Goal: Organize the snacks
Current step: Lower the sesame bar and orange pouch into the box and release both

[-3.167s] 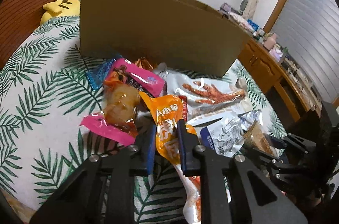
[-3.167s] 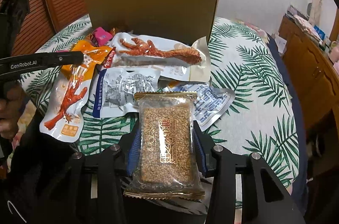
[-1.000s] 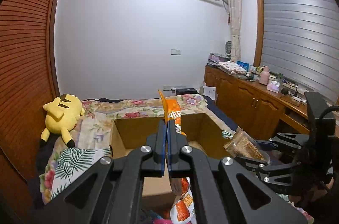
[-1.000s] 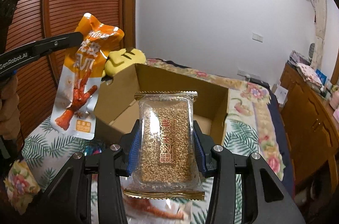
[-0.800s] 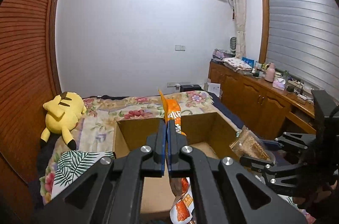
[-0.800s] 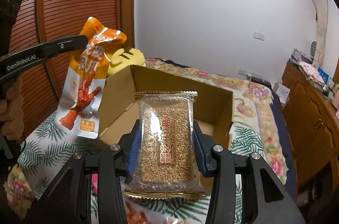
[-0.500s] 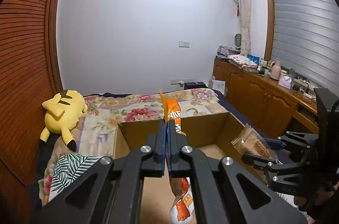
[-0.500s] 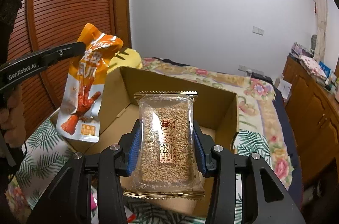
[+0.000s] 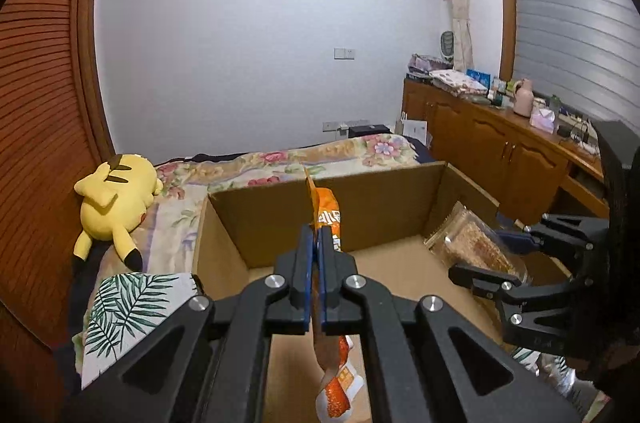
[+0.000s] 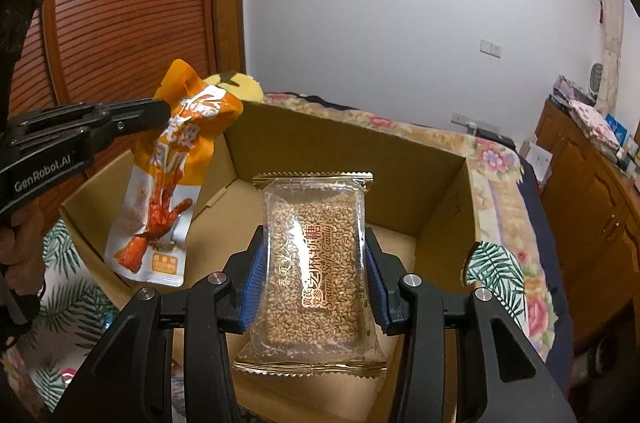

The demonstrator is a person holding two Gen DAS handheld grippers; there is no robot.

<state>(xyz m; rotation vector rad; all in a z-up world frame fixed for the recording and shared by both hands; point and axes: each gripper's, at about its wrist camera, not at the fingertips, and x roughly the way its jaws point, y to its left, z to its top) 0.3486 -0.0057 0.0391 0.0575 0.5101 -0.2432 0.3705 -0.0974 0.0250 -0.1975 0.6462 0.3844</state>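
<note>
My left gripper [image 9: 315,237] is shut on the top edge of an orange chicken-feet snack pouch [image 9: 329,219], which hangs over the open cardboard box [image 9: 376,207]. In the right wrist view the pouch [image 10: 168,183] dangles above the box's left side [image 10: 96,191], pinched by the left gripper [image 10: 168,113]. My right gripper [image 10: 314,255] is shut on a clear sesame candy pack [image 10: 314,259] and holds it above the box's inside. The pack also shows in the left wrist view [image 9: 476,247], held by the right gripper [image 9: 508,255].
A yellow plush toy [image 9: 114,199] lies on the flowered bedspread [image 9: 280,163] behind the box. Wooden cabinets [image 9: 500,151] stand on the right. A leaf-print cloth [image 9: 124,299] covers the surface under the box. Wooden louvred doors [image 10: 120,3] are on the left.
Both grippers lifted their packs off the leaf-print cloth, up and forward over the box. In the last second they moved further over the open box and a little lower.
</note>
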